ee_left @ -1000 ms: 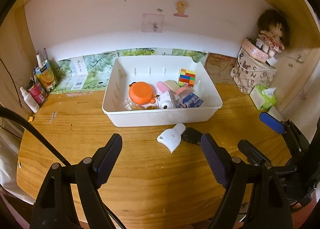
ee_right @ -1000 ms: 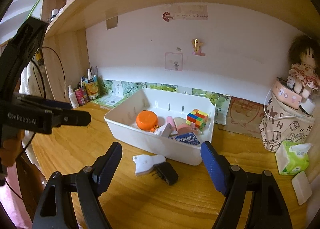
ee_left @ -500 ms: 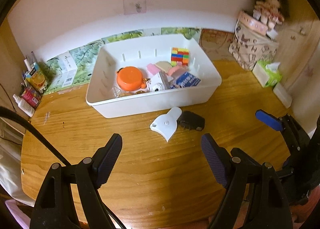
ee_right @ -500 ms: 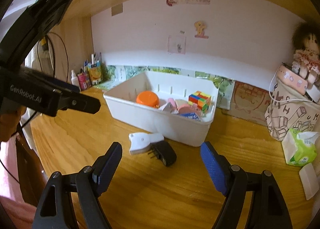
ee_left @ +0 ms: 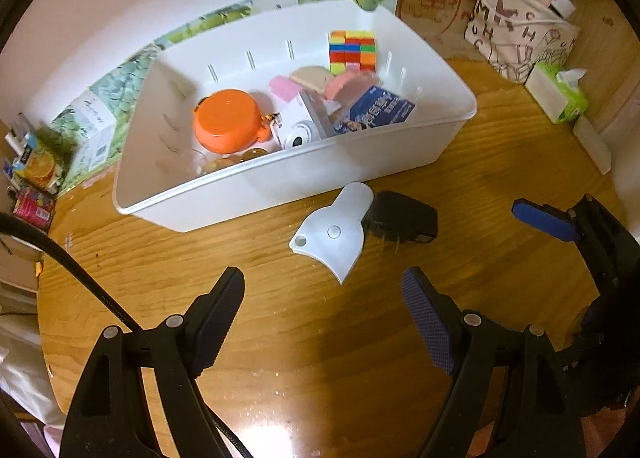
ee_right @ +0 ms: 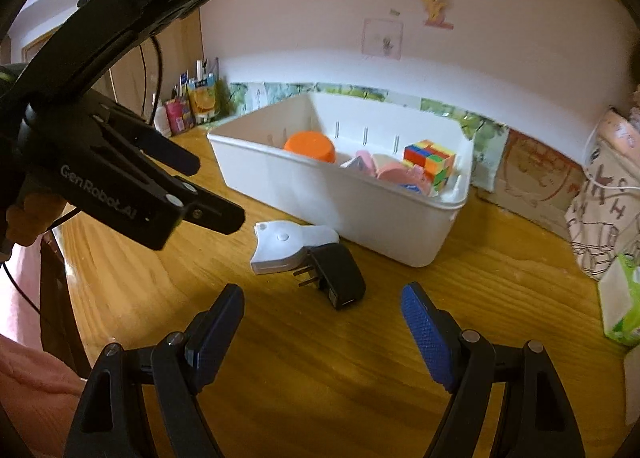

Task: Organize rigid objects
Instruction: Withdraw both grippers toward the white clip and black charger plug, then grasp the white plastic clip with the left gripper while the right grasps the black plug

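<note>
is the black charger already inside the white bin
No, the black charger lies on the wooden table just outside the white bin, beside a white plastic piece.

Left gripper: black plastic frame w/ triangular cutouts, silver screws at finger joints, dark blue textured pads. Black cable runs along its left side. White "GenRobot.AI" lettering on its side in right wrist view. Right gripper: same black frame, silver screws, brighter blue pads. Bit of skin, pink sleeve to its left.
</note>
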The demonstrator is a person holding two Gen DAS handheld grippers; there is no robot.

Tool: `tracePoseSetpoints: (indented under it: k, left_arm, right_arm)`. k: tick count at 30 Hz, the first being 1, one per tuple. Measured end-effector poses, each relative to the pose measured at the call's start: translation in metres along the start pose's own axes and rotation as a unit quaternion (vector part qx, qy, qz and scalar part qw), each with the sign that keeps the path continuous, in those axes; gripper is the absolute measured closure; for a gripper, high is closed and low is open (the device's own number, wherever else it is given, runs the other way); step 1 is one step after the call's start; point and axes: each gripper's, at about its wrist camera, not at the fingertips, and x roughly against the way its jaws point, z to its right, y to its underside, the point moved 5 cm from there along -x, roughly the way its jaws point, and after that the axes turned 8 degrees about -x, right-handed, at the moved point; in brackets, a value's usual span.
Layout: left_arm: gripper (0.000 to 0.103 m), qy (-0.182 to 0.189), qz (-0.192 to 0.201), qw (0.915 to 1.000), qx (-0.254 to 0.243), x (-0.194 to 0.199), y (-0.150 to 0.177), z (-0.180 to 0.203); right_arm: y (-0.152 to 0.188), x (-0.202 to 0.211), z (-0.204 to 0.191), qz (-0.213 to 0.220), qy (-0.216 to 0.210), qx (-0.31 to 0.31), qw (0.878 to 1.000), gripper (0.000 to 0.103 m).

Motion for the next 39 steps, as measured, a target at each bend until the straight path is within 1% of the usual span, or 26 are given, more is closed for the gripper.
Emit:
tracePoseSetpoints:
  k: [4, 10, 16, 19, 24, 32, 39]
  left_arm:
    - [0.019, 0.007, -0.016, 0.9998, -0.010, -0.019, -0.006, -0.002]
    - [0.019, 0.027, -0.045, 0.9985, -0.016, -0.047, -0.011, -0.005]
    - [0.019, 0.047, -0.068, 0.9962, -0.025, -0.069, -0.011, -0.005]
    - [0.019, 0.056, -0.076, 0.9952, -0.029, -0.077, -0.011, -0.004]
    - [0.019, 0.068, -0.081, 0.9940, -0.028, -0.086, -0.013, -0.006]
    - [0.019, 0.084, -0.087, 0.9924, -0.020, -0.097, -0.013, -0.009]
    - [0.021, 0.071, -0.074, 0.9944, -0.027, -0.101, -0.018, -0.003]
  right_arm:
    - [-0.001, -0.019, 0.003, -0.017, 0.000, 0.007, 1.000, 0.022]
    - [0.001, -0.045, 0.009, -0.049, -0.001, 0.006, 0.999, 0.022]
    - [0.004, -0.062, 0.010, -0.070, -0.009, -0.001, 0.998, 0.022]
    - [0.006, -0.069, 0.007, -0.076, -0.007, 0.007, 0.997, 0.022]
    - [0.007, -0.082, 0.006, -0.087, -0.009, 0.005, 0.996, 0.022]
    - [0.006, -0.095, 0.001, -0.094, -0.013, 0.016, 0.995, 0.022]
    - [0.001, -0.101, 0.000, -0.095, -0.007, 0.018, 0.995, 0.022]
